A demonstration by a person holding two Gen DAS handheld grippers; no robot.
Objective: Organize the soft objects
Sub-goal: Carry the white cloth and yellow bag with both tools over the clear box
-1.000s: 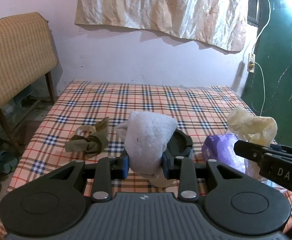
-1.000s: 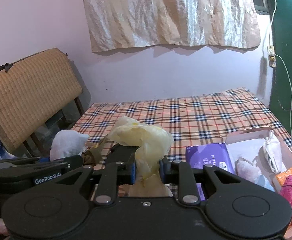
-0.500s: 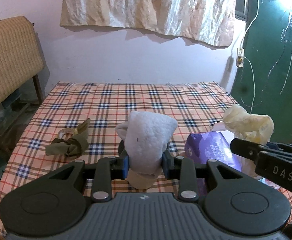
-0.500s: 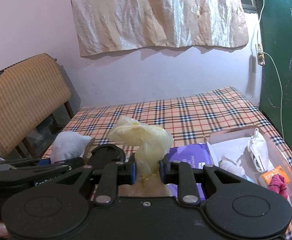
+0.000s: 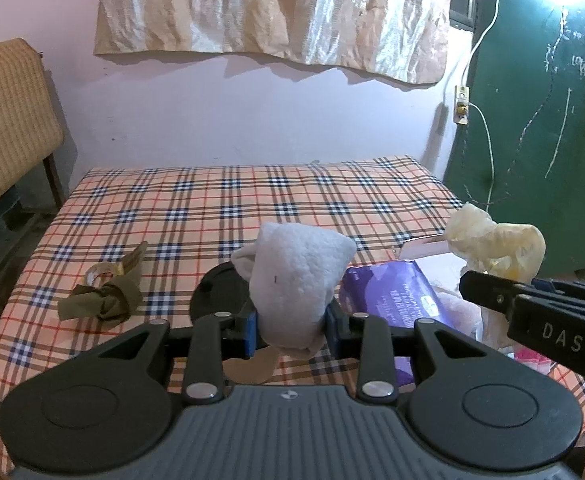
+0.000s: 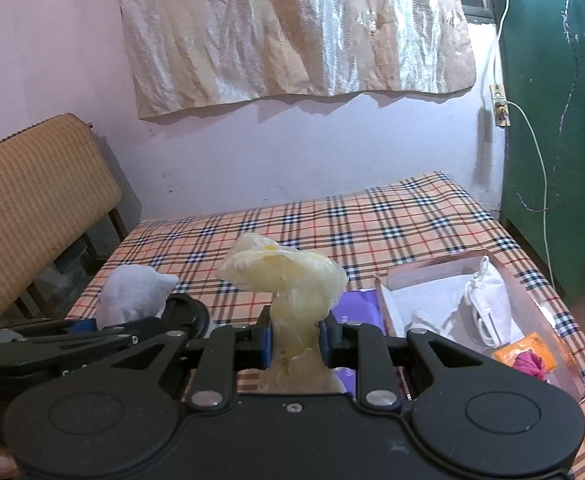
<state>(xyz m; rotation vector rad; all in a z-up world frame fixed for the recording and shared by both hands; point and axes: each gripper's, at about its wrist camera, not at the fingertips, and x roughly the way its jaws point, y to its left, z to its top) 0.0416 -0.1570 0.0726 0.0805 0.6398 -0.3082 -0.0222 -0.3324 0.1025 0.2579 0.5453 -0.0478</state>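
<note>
My left gripper [image 5: 291, 330] is shut on a white fluffy cloth [image 5: 296, 276], held above the plaid bed [image 5: 220, 216]. My right gripper [image 6: 295, 338] is shut on a pale yellow crumpled cloth [image 6: 284, 278], held beside the left one. The yellow cloth also shows in the left wrist view [image 5: 492, 246], and the white cloth in the right wrist view [image 6: 132, 294]. An open cardboard box [image 6: 528, 304] to the right holds a white mask [image 6: 488, 300] and a pink item [image 6: 530, 362]. A purple packet [image 5: 388, 292] lies next to the box.
An olive green knotted cloth [image 5: 106, 298] with a tape roll lies on the bed's left. A black round object [image 5: 216, 294] sits under the left gripper. A woven chair [image 6: 32, 200] stands left of the bed; a green door [image 6: 564, 120] is at the right.
Both grippers have swung to the right with their cloths; the olive cloth has slid left in the left view and the box shows more fully in the right view.
</note>
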